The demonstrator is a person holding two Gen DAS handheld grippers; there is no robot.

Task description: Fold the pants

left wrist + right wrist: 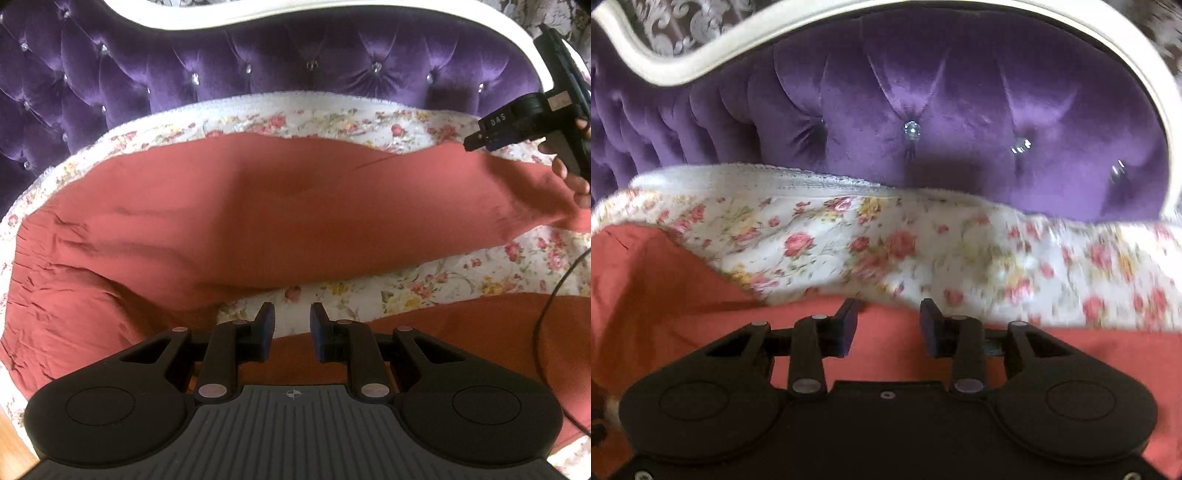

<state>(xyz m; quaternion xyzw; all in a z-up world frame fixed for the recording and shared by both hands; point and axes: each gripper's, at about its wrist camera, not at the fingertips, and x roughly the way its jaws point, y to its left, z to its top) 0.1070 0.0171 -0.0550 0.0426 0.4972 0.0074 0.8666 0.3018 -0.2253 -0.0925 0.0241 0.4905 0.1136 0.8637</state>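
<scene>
Hovering with its jaws parted and empty, your left gripper (289, 325) sits over the near leg of the rust-red pants (221, 214) spread across the floral cover (424, 284), so pinch that hem squarely while your right gripper (888, 319), also apart, takes its end.

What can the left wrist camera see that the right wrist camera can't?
Only the left wrist view shows the other gripper, the right gripper, held in a hand at the far end of the pants, plus both pant legs spread apart and a black cable.

Only the right wrist view shows the patterned wall behind the sofa.

Both show the purple sofa back, the flowery cover, the rust-red pants, and open fingers in front.
</scene>
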